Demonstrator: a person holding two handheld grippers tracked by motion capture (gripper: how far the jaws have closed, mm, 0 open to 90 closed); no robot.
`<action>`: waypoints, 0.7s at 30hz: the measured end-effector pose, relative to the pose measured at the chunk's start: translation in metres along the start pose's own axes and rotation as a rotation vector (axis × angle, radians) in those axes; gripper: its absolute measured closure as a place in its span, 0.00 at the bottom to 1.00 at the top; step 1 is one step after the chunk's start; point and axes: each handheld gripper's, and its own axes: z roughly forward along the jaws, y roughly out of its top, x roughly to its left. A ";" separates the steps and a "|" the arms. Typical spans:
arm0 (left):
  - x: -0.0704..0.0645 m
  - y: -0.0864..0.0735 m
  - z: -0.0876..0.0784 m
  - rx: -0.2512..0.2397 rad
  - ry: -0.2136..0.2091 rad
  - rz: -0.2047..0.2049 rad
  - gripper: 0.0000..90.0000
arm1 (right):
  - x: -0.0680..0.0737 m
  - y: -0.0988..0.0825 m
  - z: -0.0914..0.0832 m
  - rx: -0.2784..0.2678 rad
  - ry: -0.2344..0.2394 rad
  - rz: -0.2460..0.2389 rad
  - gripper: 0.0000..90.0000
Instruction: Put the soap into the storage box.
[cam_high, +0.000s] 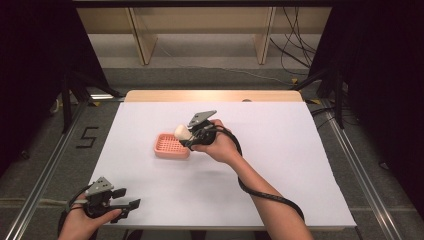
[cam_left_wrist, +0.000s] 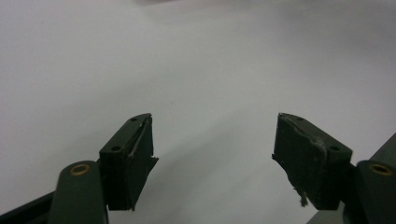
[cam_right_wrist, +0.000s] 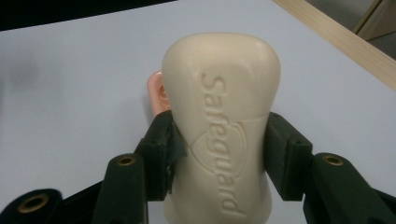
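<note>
There is one bar of soap (cam_right_wrist: 219, 126) and one pink soap dish (cam_high: 171, 145) on the white table (cam_high: 280, 165). The right gripper (cam_high: 186, 136) has its jaws clenched on the two sides of the soap, and it holds the soap just above the right edge of the dish. The right hand (cam_high: 220, 145) reaches forward to the middle of the table. The left gripper (cam_high: 125, 199) rests near the front left corner, its jaws spread wide with nothing between them.
</note>
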 end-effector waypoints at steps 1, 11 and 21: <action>0.000 0.000 0.001 -0.007 0.003 -0.001 0.31 | 0.000 0.000 0.001 -0.004 -0.002 -0.001 0.56; 0.000 0.000 0.000 -0.004 -0.001 -0.002 0.31 | -0.003 0.006 0.008 0.007 0.003 -0.004 0.56; 0.000 0.000 0.000 -0.004 -0.002 -0.001 0.31 | -0.004 0.008 0.016 0.024 0.008 0.000 0.56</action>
